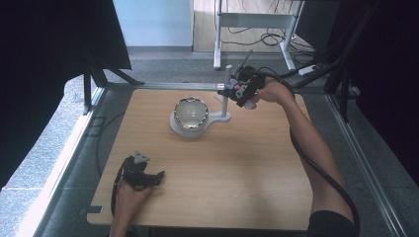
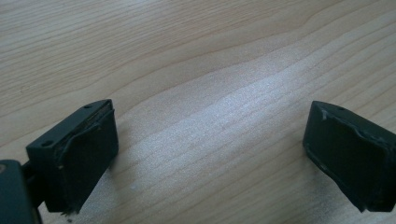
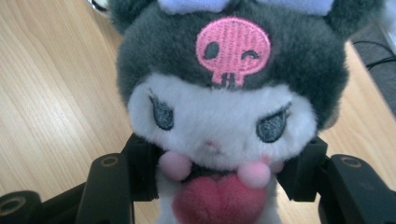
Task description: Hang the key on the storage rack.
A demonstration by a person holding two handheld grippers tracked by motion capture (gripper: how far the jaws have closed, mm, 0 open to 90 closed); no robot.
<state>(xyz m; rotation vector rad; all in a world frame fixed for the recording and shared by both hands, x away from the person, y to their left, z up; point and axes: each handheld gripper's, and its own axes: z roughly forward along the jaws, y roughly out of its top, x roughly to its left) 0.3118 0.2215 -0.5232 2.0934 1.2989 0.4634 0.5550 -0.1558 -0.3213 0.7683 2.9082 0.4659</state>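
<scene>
A: Plush in the right gripper: jaws clamped on the body of a Kuromi-style plush doll, just under the head. Dark grey hood, pink skull patch, white face, pink heart at the chest. Pads squeeze it from both sides at neck level, so the head sits above the jaws and faces the gripper camera.

B: Why hold it there?

A: My guess: the narrow, soft part gives a firm pinch, and the bulky head can't slip down through. In the high view the right gripper is at the far side of the wooden table, up beside the grey post of a small stand; the doll itself I can't make out there.

B: Container?

A: Clear round bowl with a shiny rim, sitting on the stand's white base, just left of the post. Looks empty, but glare on the surface makes that hard to confirm. It's the nearest receptacle to the doll, so probably the drop target. The doll is not in it now.

B: Left side?

A: Left gripper rests near the front left corner of the table, well apart from the bowl. Jaws spread wide, nothing between them; its own view has bare wood grain between the two black pads. Parked out of the way, I'd say.
</scene>
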